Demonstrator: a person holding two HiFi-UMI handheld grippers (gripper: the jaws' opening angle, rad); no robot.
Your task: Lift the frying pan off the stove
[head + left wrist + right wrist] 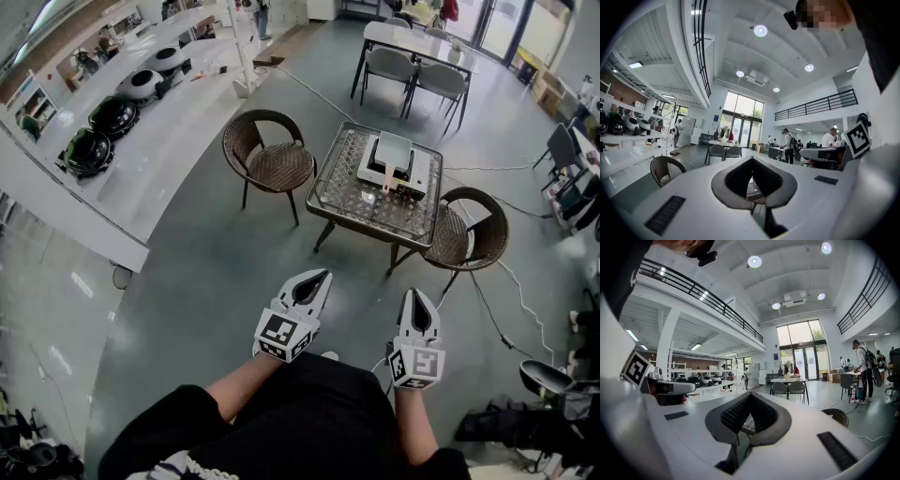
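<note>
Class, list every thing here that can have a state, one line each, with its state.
Left gripper: shut, empty.
Right gripper: shut, empty.
Stove: on the table, untouched.
Table: upright, bearing the stove.
Chair left of the table: upright, unoccupied.
Chair right of the table: upright, unoccupied.

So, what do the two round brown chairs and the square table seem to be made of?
Left round brown chair and right round brown chair: woven wicker or rattan, matt, by the visible weave; thin dark legs, probably metal. Square table: apparently patterned glass top, glossy with glints; dark frame, likely metal.
</note>
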